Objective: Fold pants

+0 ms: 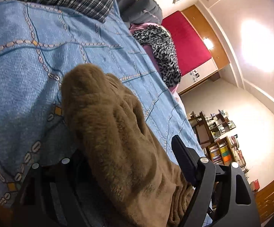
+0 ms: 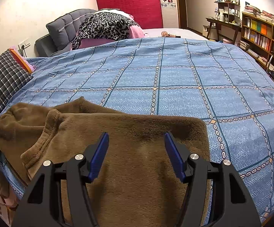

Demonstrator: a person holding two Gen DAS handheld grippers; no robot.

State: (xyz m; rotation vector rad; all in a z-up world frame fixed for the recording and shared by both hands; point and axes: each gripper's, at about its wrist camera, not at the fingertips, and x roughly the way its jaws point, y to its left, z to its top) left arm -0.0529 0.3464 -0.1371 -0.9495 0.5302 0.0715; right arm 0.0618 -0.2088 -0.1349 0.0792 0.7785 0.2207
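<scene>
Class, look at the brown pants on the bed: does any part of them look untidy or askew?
Yes. The left end of the pants is bunched and rumpled on the bedspread, while the right part lies flat with a neat corner.

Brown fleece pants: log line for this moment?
brown fleece pants: partly folded on blue bedspread | left claw: open, fabric between | right claw: open above

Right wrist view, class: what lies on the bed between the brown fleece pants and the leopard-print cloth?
Only bare blue checked bedspread separates the brown fleece pants from the leopard-print cloth, seen in the right wrist view.
</scene>
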